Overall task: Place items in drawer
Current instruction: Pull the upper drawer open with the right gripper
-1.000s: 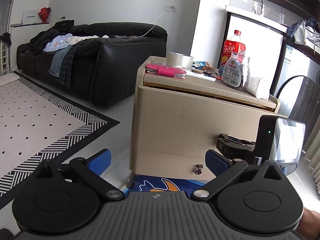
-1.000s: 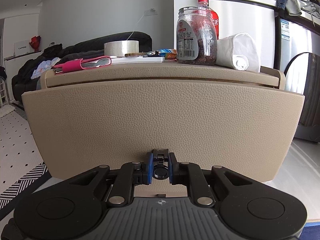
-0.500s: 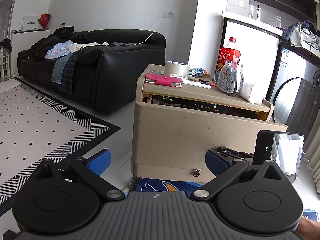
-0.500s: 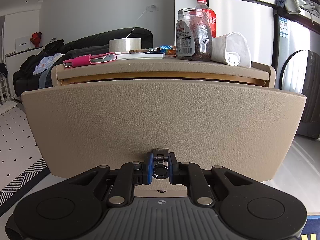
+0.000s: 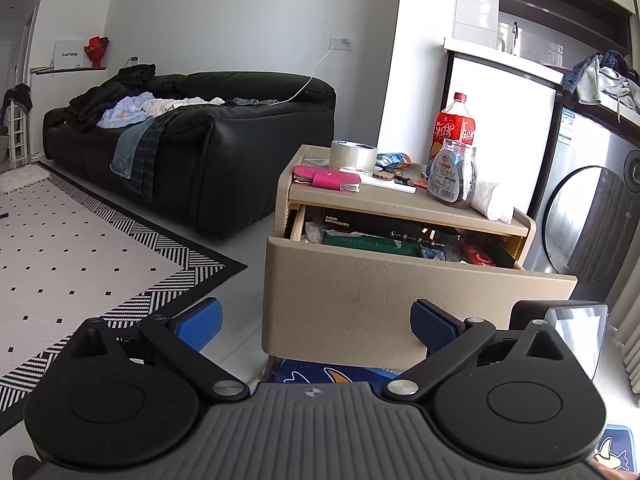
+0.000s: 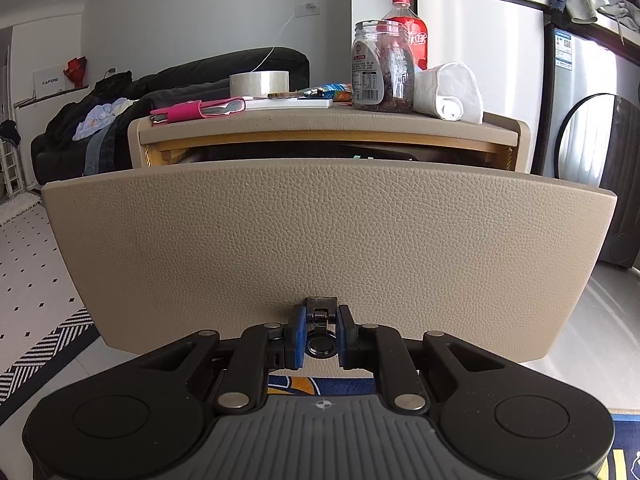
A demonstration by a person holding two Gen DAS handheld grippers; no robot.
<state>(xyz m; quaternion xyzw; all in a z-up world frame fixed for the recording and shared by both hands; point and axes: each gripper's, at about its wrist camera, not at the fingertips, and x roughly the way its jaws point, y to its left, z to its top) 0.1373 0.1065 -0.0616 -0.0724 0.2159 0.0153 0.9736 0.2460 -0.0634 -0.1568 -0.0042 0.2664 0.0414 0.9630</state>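
Drawer [image 6: 328, 240] handle [image 6: 320, 316] sits pinched in my right claw [image 6: 320, 340], straight ahead; my left claw [image 5: 316, 320] hangs wide, empty.

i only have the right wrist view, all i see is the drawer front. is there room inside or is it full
Observer: The left wrist view looks down into the drawer. It already holds a black box at the back and a green packet in front of it.
Operator: any gap at all
Observer: Only a partial look, since the cabinet top covers the rear. The visible part looks crowded, with a red item at the right end.
Operator: is the left gripper holding something to put in
Observer: No. The left gripper is open and empty, low in front of the drawer's left side, while your right gripper is shut on the drawer pull.
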